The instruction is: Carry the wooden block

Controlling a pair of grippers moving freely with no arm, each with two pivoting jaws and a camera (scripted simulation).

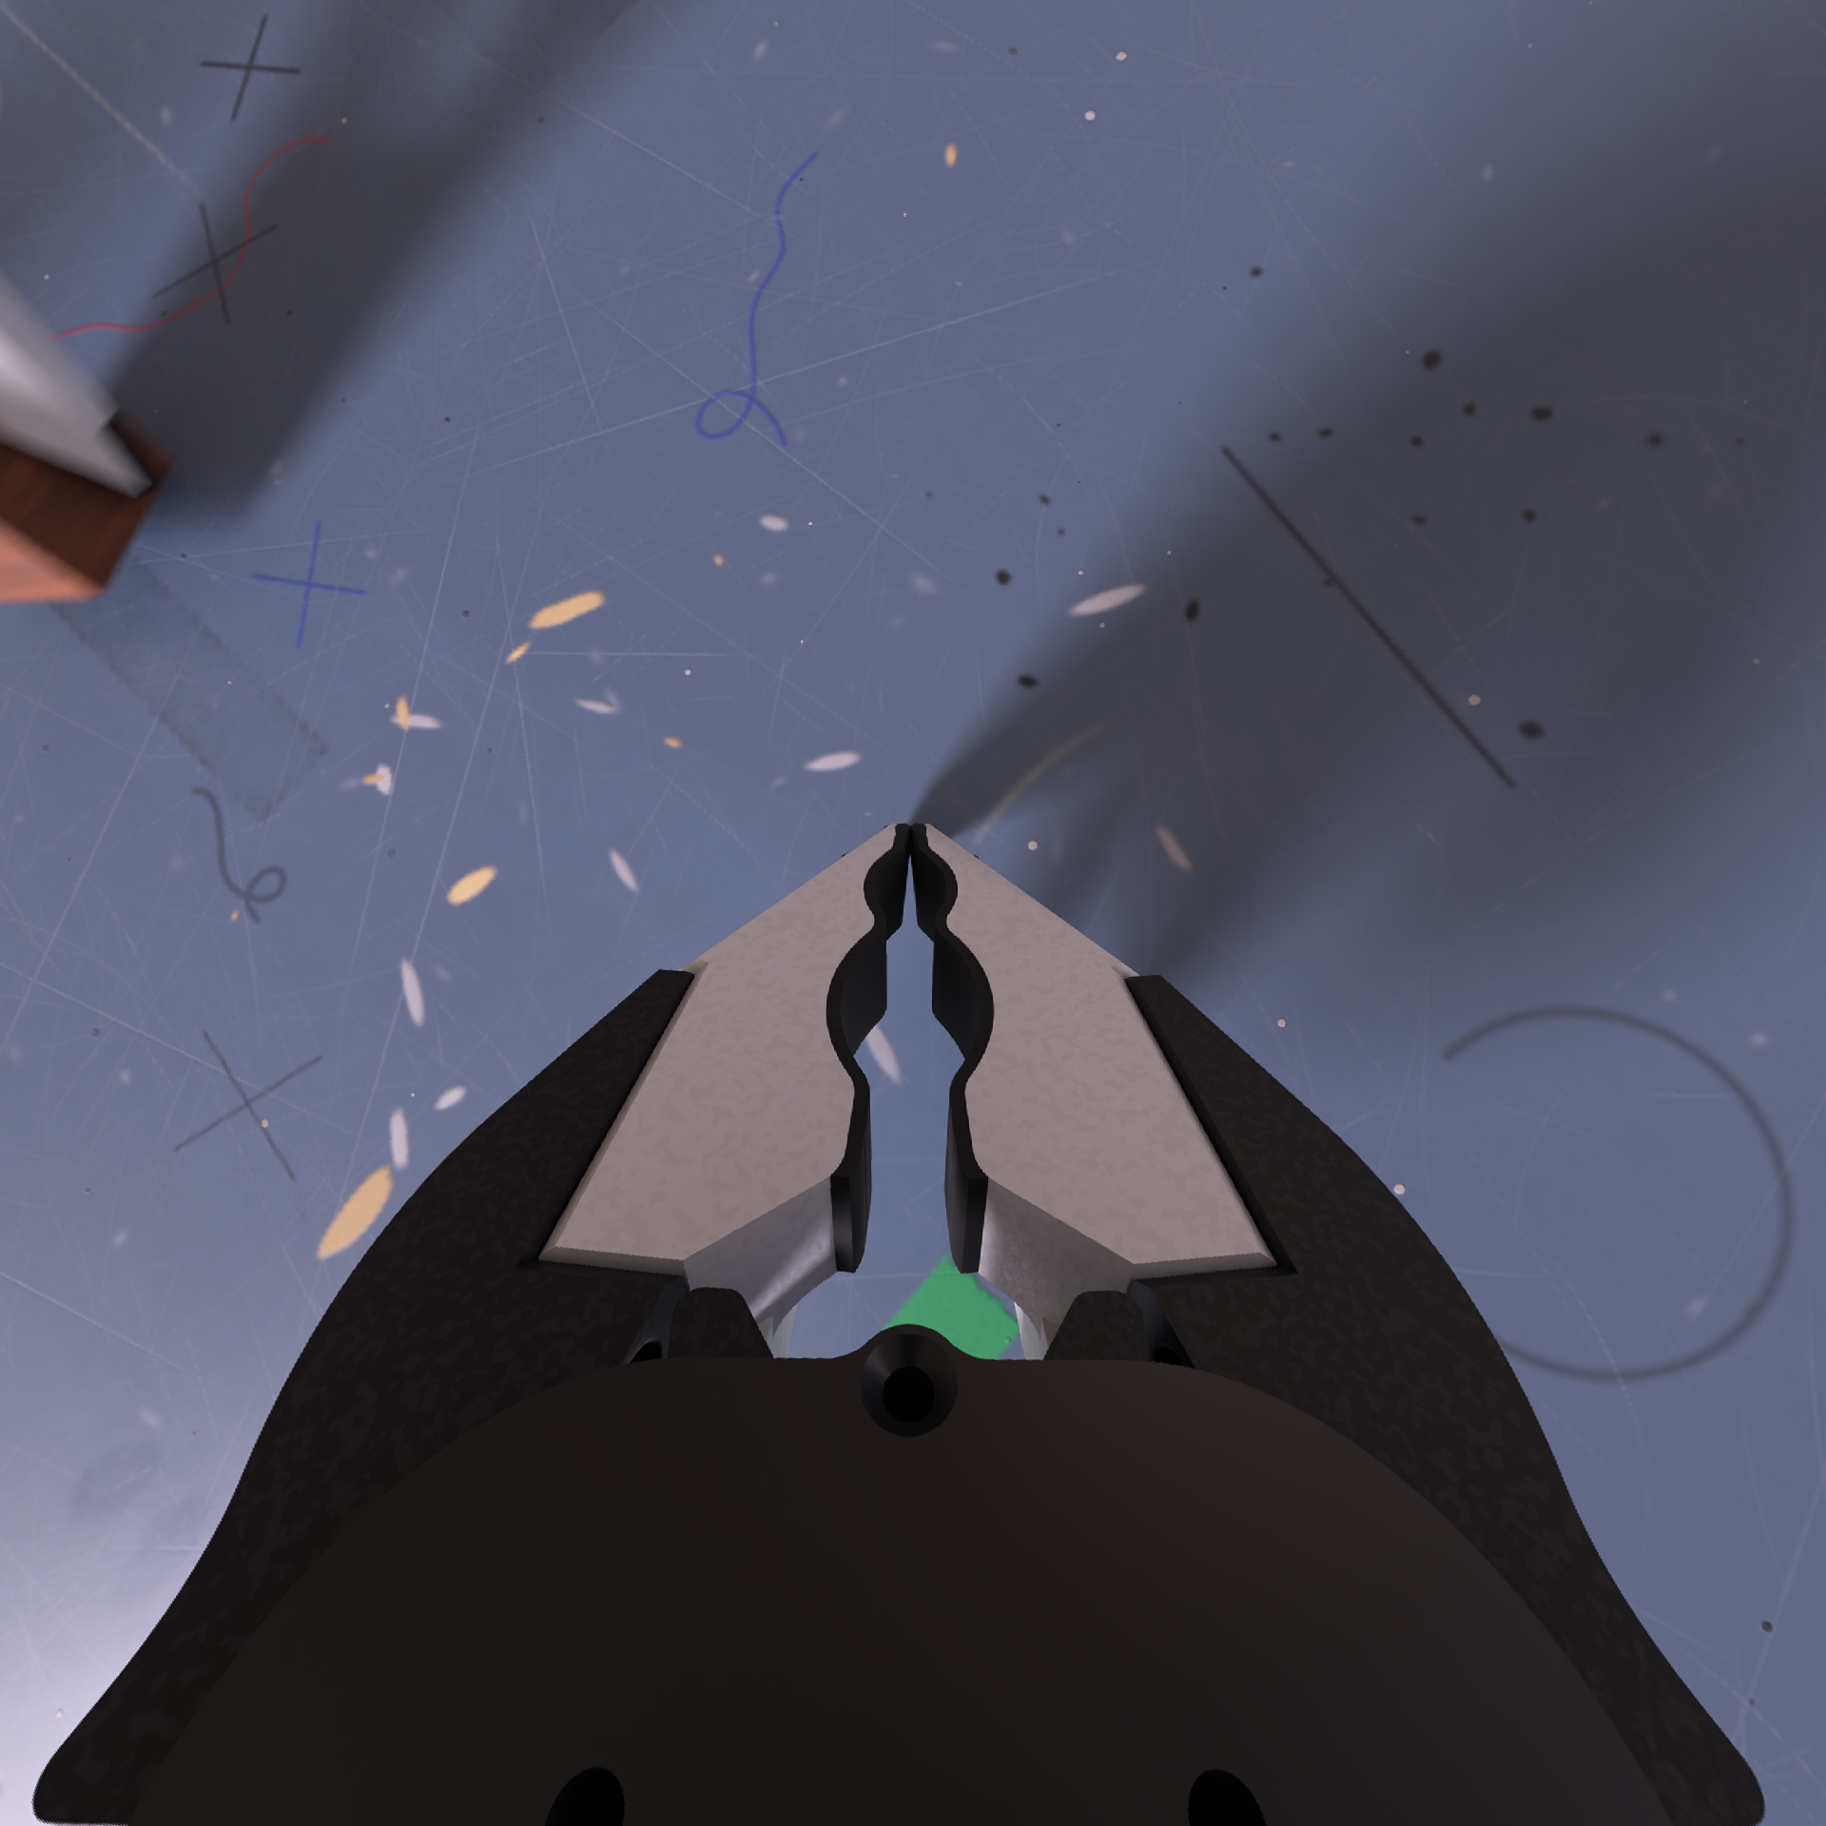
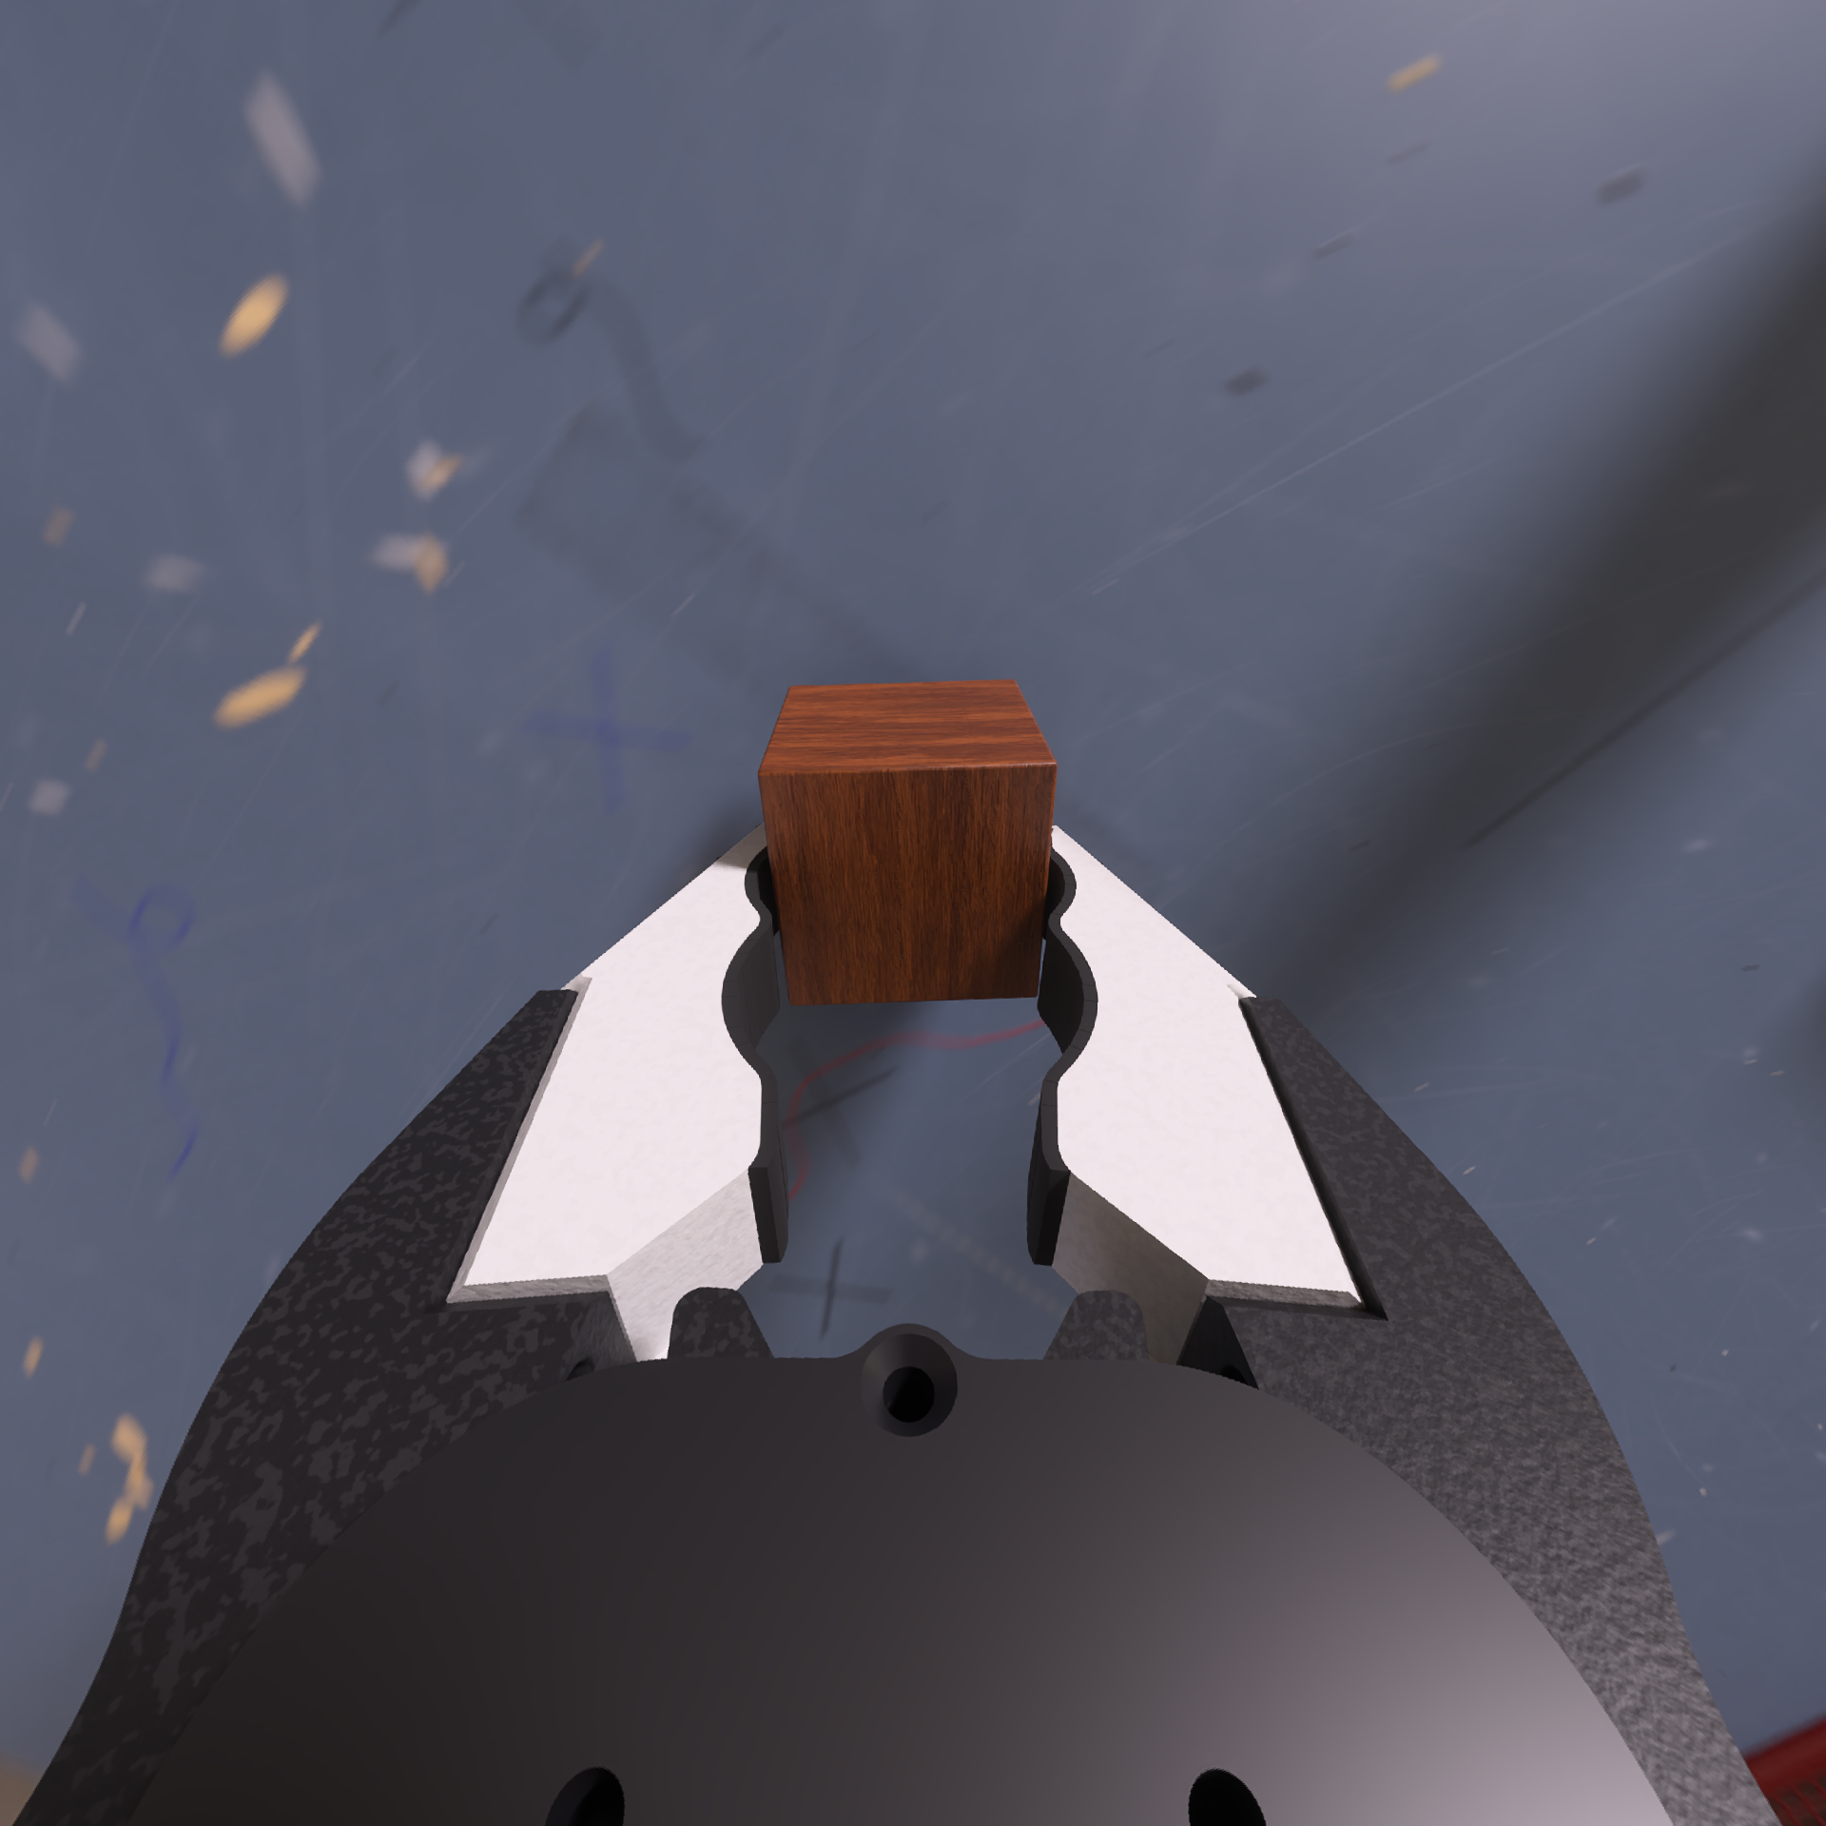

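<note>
One wooden block (image 2: 904, 850) held between right gripper (image 2: 907, 870) fingers, left gripper (image 1: 909, 835) fingers closed and empty, above scuffed blue surface (image 1: 1087, 346)

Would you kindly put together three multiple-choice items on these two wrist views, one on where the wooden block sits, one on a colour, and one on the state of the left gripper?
1. Where is the wooden block?
A. Flat on the table
B. Between the right gripper's fingertips
C. Inside the left gripper

2. What colour is the patch seen through the left gripper's gap?
A. Green
B. Yellow
C. Pink

3. How are the left gripper's fingers?
A. Wide apart
B. Clamped on a block
C. Tips together, nothing between

Answers:
1 B, both pads press its sides.
2 A, a green patch shows near the finger bases.
3 C, the tips meet with only table showing behind.
</note>
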